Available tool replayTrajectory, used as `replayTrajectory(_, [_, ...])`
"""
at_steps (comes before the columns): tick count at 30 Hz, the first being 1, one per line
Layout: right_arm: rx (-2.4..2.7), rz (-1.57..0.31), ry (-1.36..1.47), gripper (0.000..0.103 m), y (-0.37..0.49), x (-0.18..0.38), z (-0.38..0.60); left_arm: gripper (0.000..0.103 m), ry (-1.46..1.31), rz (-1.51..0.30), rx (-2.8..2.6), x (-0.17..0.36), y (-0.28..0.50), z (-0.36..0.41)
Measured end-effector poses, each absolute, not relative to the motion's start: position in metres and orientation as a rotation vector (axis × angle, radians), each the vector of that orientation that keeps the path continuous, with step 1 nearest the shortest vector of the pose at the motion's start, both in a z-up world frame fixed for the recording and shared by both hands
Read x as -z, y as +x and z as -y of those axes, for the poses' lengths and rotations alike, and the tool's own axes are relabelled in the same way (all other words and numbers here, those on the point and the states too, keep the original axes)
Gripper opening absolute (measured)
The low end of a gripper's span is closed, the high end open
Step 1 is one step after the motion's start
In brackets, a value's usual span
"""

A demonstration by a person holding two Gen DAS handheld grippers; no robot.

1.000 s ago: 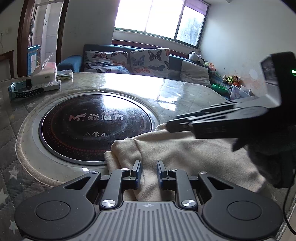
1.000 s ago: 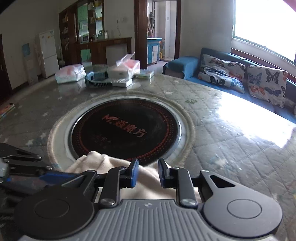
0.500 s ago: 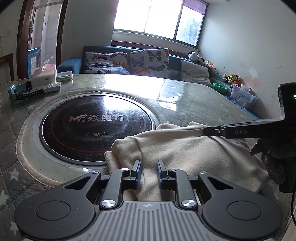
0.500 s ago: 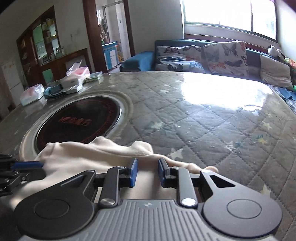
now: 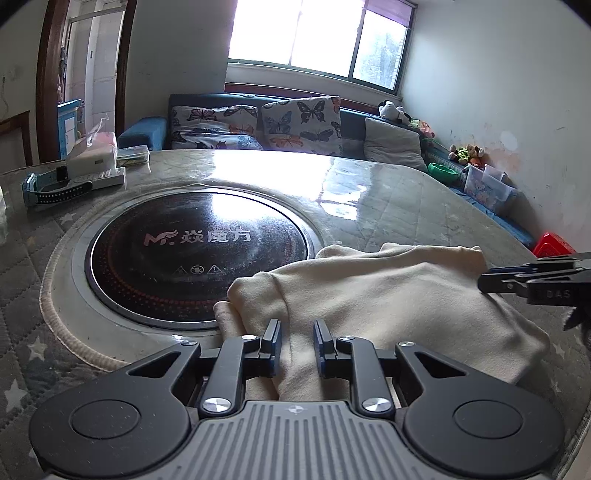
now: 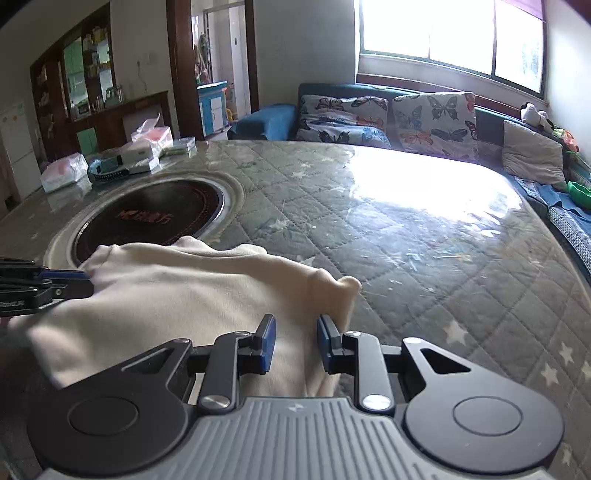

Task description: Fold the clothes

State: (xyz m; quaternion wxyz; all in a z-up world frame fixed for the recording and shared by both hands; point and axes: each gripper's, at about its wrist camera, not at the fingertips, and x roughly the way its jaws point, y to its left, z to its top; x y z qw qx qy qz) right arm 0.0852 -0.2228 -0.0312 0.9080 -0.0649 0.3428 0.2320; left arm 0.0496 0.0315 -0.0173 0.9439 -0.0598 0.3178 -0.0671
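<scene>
Round black cooktop (image 5: 195,254) set in quilted star-print table (image 6: 424,236), butterfly cushions (image 5: 299,120) on blue sofa (image 6: 266,118), bright window (image 5: 317,33)

Garment (image 5: 388,295): cream cloth, soft, matt, fleecy nap. Table cover (image 6: 424,251): quilted fabric under a clear glossy film, strong glare at upper centre. Round hob plate (image 5: 195,254): black glass, glossy. Left gripper (image 5: 296,345): matt black plastic, bright metal screws.

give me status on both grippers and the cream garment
Left gripper and right gripper open, fabric between the fingers. Cream garment bunched on the table, one edge over the black cooktop. Nothing in the way.
</scene>
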Motion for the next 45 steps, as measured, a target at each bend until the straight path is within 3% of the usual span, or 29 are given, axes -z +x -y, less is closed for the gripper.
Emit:
replayTrajectory(16, [-0.577, -0.730, -0.219, 0.021, 0.013, 0.041, 0.236, 0.028, -0.078, -0.643, 0.117, 0.020, 0.033, -0.034])
replayTrajectory(24, [-0.590, -0.664, -0.183, 0.021, 0.019, 0.017, 0.231, 0.026, -0.106, -0.619, 0.079, 0.011, 0.028, -0.042])
replayTrajectory(30, [-0.581, -0.684, -0.250, 0.021, 0.027, 0.038, 0.217, 0.026, -0.082, -0.641, 0.067, 0.019, 0.031, -0.043])
replayTrajectory(35, [-0.586, -0.683, -0.266, 0.021, 0.026, 0.025, 0.215, 0.026, -0.077, -0.648, 0.074, 0.021, 0.030, -0.045])
replayTrajectory(45, [-0.799, -0.627, -0.342, 0.024, 0.020, 0.006, 0.157, 0.028, -0.081, -0.648, 0.116, 0.018, 0.027, -0.044])
